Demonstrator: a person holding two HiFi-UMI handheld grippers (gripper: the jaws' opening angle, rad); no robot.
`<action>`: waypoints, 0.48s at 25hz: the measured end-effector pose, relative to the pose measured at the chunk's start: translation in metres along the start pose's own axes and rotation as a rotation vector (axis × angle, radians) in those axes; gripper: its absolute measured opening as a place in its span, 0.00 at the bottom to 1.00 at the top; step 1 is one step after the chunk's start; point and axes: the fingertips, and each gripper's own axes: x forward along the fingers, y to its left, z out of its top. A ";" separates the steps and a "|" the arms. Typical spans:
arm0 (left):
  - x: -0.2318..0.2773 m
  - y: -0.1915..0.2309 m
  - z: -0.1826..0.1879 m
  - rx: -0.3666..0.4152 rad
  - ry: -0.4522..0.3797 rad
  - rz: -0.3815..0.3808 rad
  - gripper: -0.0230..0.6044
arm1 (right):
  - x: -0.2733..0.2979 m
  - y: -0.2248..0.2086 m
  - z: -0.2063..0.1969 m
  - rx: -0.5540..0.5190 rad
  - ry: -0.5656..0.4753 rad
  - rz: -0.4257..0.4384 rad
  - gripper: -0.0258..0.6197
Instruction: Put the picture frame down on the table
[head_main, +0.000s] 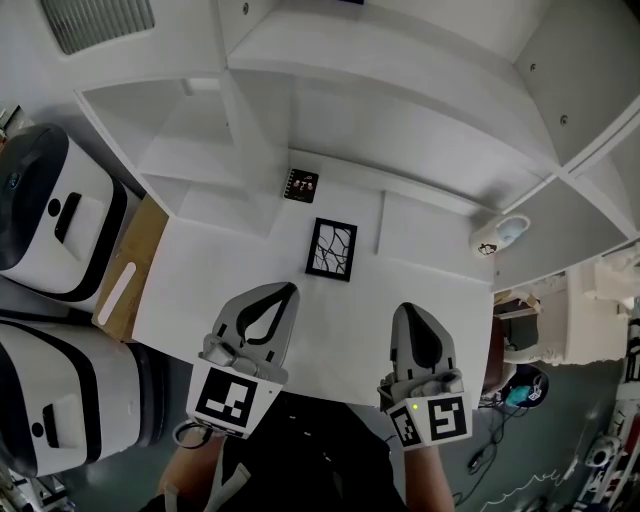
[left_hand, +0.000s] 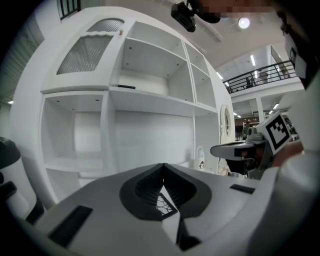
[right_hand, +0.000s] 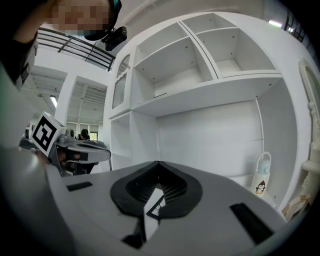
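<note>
The picture frame (head_main: 331, 249), black-edged with a dark crack-like pattern on white, appears to lie flat on the white table (head_main: 200, 290), near its middle. Neither gripper touches it. My left gripper (head_main: 290, 290) hovers short of the frame at its near left, jaws shut and empty. My right gripper (head_main: 409, 309) sits at the frame's near right, also shut on nothing. In the left gripper view a corner of the frame (left_hand: 164, 204) shows through the opening behind the closed tips (left_hand: 163, 165). The right gripper view shows the same frame (right_hand: 157, 206) below its closed tips (right_hand: 159, 163).
A small dark photo card (head_main: 301, 186) stands at the table's back edge. A penguin-print bottle (head_main: 497, 236) stands at the back right. White shelving (head_main: 400, 90) rises behind the table. Two white-and-black machines (head_main: 50, 215) stand on the left beside a cardboard panel (head_main: 130, 270).
</note>
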 end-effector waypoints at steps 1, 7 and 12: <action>-0.001 -0.001 0.002 0.003 0.000 0.000 0.04 | 0.000 0.002 0.003 -0.005 -0.004 0.003 0.04; -0.008 -0.003 0.005 -0.003 -0.007 0.006 0.04 | -0.005 0.006 0.009 -0.010 -0.017 0.013 0.04; -0.009 -0.006 0.005 0.007 0.003 0.000 0.04 | -0.007 0.005 0.012 -0.003 -0.017 0.009 0.04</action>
